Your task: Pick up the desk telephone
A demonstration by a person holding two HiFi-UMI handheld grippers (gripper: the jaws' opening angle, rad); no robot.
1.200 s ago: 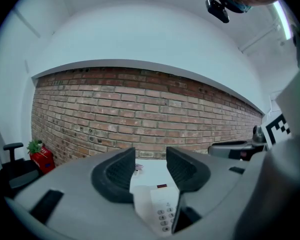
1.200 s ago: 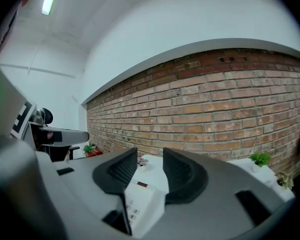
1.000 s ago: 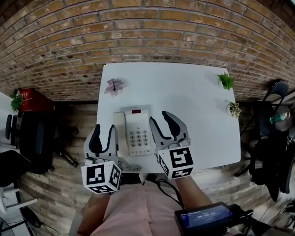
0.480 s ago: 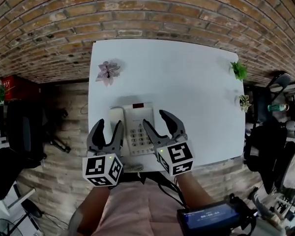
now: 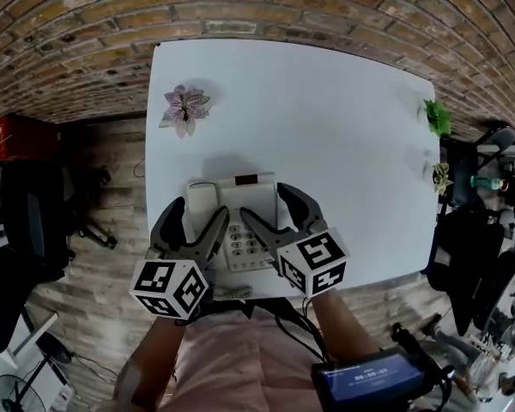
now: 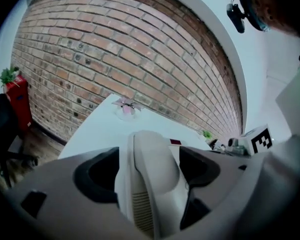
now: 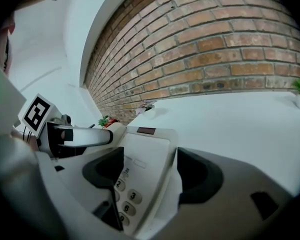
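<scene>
Jaws just opening — left gripper, right gripper straddle desk telephone.

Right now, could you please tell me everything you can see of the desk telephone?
The desk telephone is off-white, plastic-looking, and lies flat near the front edge of the white table. Its handset rests in the cradle on the left; a keypad and a small dark red window sit to the right. The left hand-held gripper straddles the handset, and the right hand-held gripper straddles the body's right side. Both pairs of jaws have just been opening and do not press it.
</scene>
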